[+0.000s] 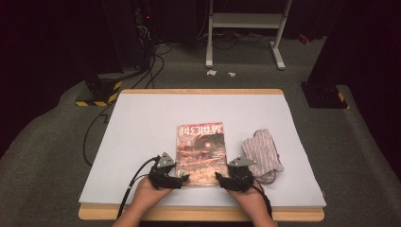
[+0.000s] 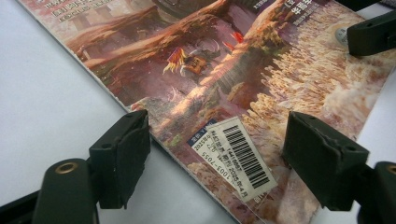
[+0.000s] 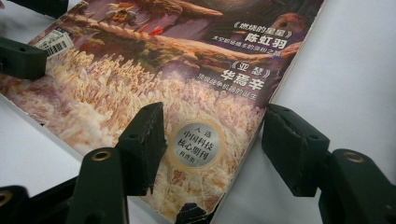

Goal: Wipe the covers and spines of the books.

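On white table [image 1: 142,118], glossy reddish-orange magazine [image 1: 200,153], barcode sticker [image 2: 238,156]

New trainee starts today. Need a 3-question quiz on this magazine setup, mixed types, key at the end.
1. True or false: the magazine lies closed, cover up, on the table.
2. What lies on the magazine's right side? A) folded cloth B) mug C) scissors
3. Which magazine corner carries the barcode sticker, the one at the left gripper or at the right gripper?

Key: 1 true. 2 A, the folded cloth. 3 the corner at the left gripper.
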`<state>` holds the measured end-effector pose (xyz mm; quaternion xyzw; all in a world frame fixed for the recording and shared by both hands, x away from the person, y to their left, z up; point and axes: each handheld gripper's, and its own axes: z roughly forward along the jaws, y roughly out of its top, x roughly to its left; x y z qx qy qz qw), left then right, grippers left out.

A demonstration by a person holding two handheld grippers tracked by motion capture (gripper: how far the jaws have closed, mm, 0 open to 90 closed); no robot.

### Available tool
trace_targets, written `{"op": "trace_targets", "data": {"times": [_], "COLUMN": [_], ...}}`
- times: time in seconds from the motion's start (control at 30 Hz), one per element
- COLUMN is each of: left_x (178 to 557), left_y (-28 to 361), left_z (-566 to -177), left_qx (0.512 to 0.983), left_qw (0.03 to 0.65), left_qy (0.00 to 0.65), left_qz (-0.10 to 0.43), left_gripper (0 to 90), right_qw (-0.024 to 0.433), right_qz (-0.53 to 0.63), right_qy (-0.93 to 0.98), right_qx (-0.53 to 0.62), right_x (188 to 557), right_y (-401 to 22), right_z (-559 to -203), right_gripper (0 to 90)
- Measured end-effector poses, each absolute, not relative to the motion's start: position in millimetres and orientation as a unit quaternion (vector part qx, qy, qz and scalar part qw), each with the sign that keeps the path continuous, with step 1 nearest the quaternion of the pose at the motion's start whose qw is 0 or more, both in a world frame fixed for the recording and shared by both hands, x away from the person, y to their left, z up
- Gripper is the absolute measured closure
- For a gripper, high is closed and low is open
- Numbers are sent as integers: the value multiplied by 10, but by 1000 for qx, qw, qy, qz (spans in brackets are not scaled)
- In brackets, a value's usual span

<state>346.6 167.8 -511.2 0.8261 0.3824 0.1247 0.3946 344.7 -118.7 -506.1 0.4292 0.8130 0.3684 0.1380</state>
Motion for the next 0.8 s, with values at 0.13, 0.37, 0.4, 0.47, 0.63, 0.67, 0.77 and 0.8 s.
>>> {"op": "trace_targets", "data": {"times": [0.13,0.37,0.4,0.47,0.63,0.67,0.77,0.8], "left_x": [3458,3481,3487,3501,3536,3540,3552,3547], "left_y": [1690,1845,1884,1954,2147,2183,2221,2211], "left_z": [-5116,-5113,-5114,-5117,-5124,-5126,-5128,-5128], "left_qx": [824,819,817,813,795,787,778,779], "left_qw": [395,390,390,389,386,393,402,398], "left_qy": [385,397,402,409,441,452,464,463], "left_qz": [126,137,137,141,155,148,138,143], "left_gripper": [229,220,220,217,196,197,209,211], "right_qw": [145,144,144,143,144,144,150,148], "right_qz": [368,368,369,369,369,371,370,370], "right_qy": [812,818,820,823,829,832,835,835], "right_qx": [429,417,413,407,393,386,379,380], "right_x": [3424,3417,3427,3449,3469,3466,3449,3451], "right_y": [-1164,-1009,-972,-870,-622,-579,-523,-531], "right_z": [-5063,-5061,-5062,-5062,-5063,-5067,-5065,-5065], "right_gripper": [405,398,397,397,400,401,401,403]}}
